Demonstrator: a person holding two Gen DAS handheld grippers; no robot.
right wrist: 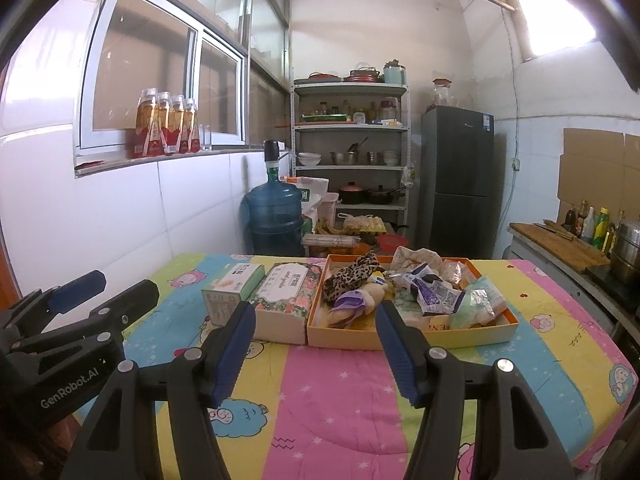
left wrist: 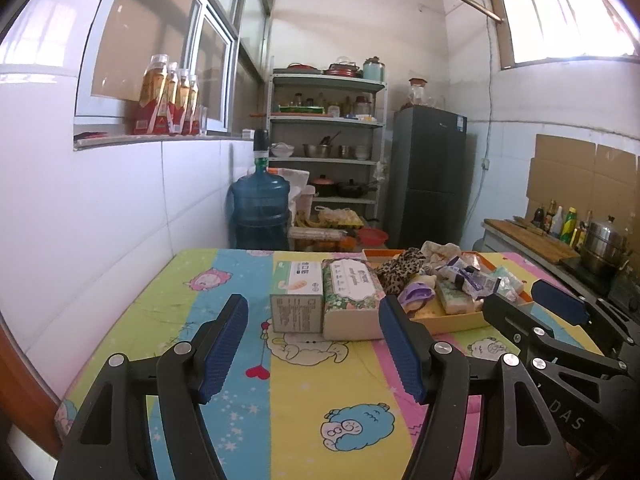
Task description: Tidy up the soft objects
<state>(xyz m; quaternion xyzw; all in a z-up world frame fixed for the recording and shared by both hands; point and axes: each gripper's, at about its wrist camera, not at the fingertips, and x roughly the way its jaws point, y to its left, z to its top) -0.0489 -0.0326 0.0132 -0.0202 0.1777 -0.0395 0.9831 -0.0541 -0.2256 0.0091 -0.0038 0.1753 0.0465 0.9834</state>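
An orange tray on the cartoon-print quilt holds several soft things: a leopard-print cloth, a purple item, a cream plush, crinkled packets and a pale green pack. The tray also shows in the left wrist view. A floral tissue box and a green-white box stand left of it. My left gripper is open and empty, short of the two boxes. My right gripper is open and empty, just in front of the tray.
The quilt-covered table abuts a tiled wall on the left. Behind it stand a blue water jug, a metal shelf and a grey fridge. A counter with bottles and a steel pot runs along the right.
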